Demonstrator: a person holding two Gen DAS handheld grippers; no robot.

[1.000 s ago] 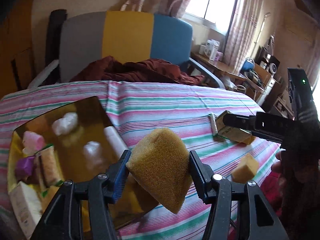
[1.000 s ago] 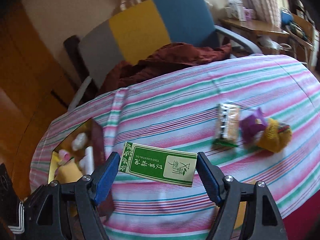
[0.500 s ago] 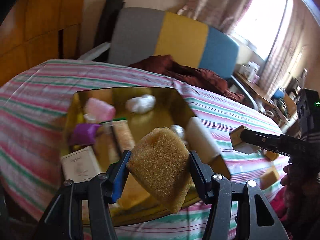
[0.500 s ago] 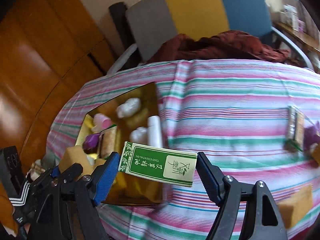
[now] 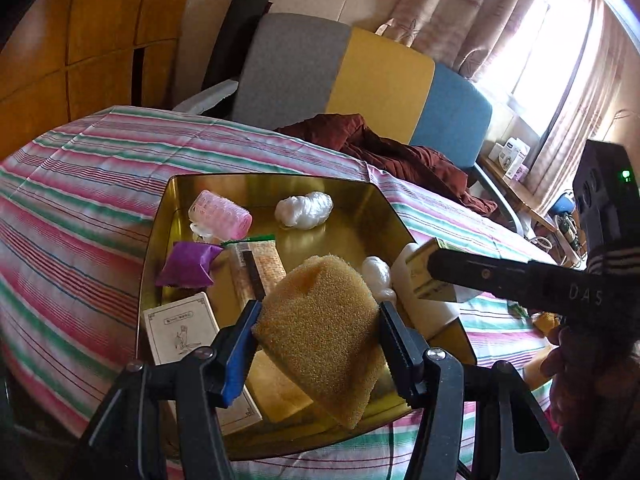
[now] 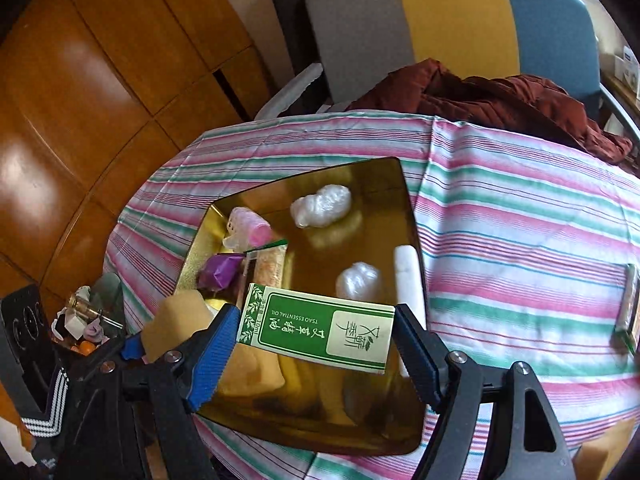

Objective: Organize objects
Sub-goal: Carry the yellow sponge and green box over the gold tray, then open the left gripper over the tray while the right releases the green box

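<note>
While we are holding both grippers above the gold tray, we are logging items from left to right. Left gripper: its jaws are pinching a tan sponge, which is hanging over the tray's near edge. Lying inside the tray: a cream box, a purple pouch, a pink roller, a long snack packet, a white plastic wad, a smaller wad and a white tube. Right gripper: its jaws are clamping a green and white essential oil box by its two ends, and we are keeping it level over the tray's near half. Striped tablecloth is lying under the tray; another packet is resting on it, well apart, at the far right.
</note>
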